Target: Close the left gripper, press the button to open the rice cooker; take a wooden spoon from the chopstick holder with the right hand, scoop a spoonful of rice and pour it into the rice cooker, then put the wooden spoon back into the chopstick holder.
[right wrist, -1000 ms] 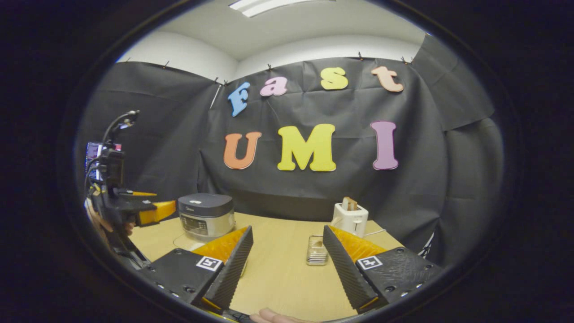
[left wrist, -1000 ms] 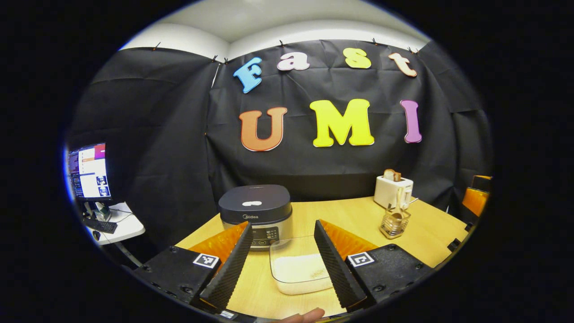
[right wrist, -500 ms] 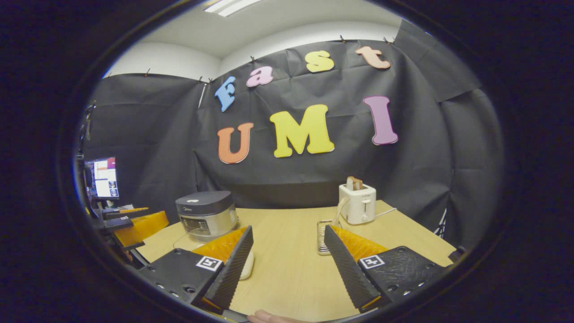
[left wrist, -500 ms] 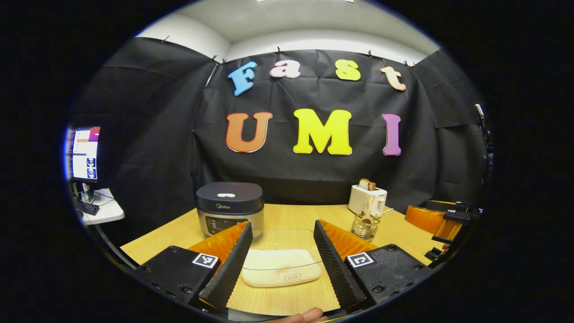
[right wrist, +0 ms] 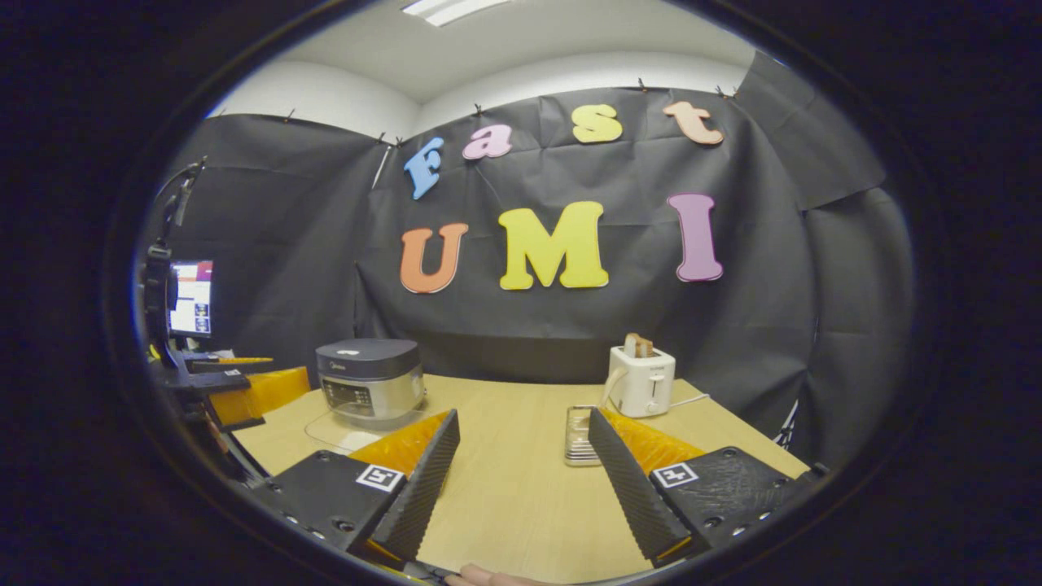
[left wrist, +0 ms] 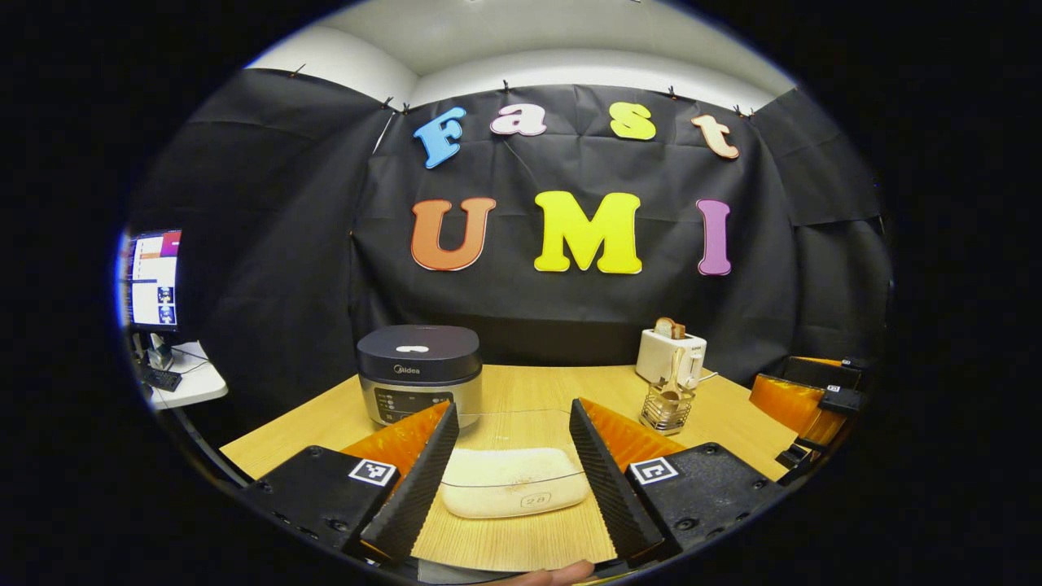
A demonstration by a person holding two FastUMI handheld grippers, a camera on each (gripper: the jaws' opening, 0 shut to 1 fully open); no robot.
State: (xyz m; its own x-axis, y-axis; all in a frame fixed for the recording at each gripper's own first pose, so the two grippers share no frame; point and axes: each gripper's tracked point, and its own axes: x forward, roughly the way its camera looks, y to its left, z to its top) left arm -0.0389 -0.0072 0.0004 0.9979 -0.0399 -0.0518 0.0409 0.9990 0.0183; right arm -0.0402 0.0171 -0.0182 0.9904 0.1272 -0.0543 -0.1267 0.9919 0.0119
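Recording booth: black cloth wall (left wrist: 285,244), monitor (left wrist: 153,279), table (right wrist: 513,488).

Two hand-held grippers are seen above a wooden table (left wrist: 521,391). The left gripper (left wrist: 509,480) is built on matte black blocks studded with screws, each marked with a square black-and-white tag. Ribbed wedge-shaped fingers (left wrist: 411,488) are fitted. The right gripper (right wrist: 525,488) is built alike, with matching tags and screws.
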